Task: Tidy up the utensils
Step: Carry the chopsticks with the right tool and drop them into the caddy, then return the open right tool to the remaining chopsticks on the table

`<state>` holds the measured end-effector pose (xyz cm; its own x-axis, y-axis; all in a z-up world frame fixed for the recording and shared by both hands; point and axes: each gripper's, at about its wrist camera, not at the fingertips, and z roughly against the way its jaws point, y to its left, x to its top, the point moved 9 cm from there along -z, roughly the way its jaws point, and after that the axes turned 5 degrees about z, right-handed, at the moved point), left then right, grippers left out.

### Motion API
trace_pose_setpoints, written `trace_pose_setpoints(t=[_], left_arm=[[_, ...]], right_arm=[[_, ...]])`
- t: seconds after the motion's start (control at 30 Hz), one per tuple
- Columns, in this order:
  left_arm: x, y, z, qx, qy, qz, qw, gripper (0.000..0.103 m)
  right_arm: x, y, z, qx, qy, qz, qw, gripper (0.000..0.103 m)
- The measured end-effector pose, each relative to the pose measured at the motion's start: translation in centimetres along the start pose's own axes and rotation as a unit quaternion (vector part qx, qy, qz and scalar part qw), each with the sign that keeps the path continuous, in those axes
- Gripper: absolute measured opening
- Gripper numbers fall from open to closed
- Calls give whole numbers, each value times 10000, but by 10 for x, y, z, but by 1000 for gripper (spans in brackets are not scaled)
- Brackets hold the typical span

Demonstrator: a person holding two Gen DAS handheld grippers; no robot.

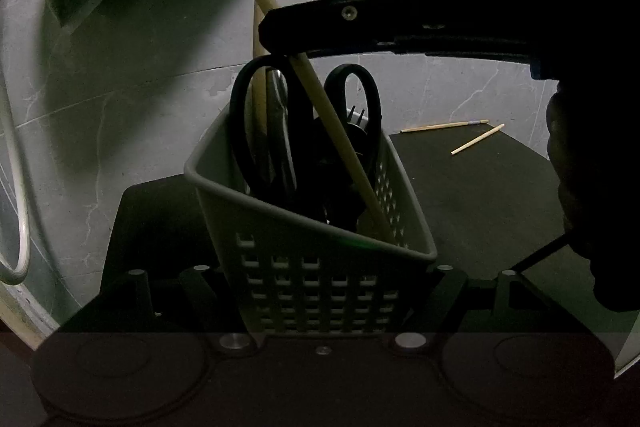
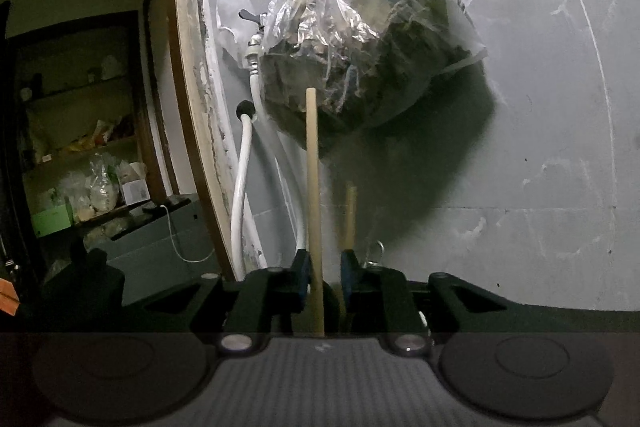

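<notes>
Clearly the chopstick (image 1: 344, 143) leans upper-left from the basket (image 1: 312, 267).

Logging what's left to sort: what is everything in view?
basket: one, grey, between left tongs
scissors: one, black, in basket
long stick: one, wooden, leaning in basket
wooden handle: one, pale, in basket behind scissors
chopsticks: two, pale, on dark counter
bag: one, clear, hanging on wall
hose: one, white, beside wall
left tongs: one, black, shut on basket
right tongs: one, black, open around long stick
</notes>
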<state>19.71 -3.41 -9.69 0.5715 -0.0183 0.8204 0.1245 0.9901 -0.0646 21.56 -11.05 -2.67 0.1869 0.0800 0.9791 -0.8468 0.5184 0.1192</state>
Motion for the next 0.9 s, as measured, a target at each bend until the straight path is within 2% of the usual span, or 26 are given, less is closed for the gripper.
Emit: trace_pose_setpoints(t=[0.3, 0.43, 0.57, 0.67, 0.9], left_arm=[[0, 0, 0, -3, -1, -3, 10000, 77], [0, 0, 0, -5, -2, -4, 10000, 77], [0, 0, 0, -5, -2, -1, 10000, 77], [0, 0, 0, -5, -4, 2, 10000, 77], [0, 1, -2, 38, -3, 11, 10000, 76]], right_arm=[[1, -1, 4, 3, -14, -8, 10000, 53], [8, -5, 16, -149, -127, 42, 9998, 73], [14, -19, 34, -527, -255, 53, 9983, 95], [15, -34, 49, -863, -283, 9, 9959, 102], [-3, -83, 78, -1757, -8, -270, 9841, 103]])
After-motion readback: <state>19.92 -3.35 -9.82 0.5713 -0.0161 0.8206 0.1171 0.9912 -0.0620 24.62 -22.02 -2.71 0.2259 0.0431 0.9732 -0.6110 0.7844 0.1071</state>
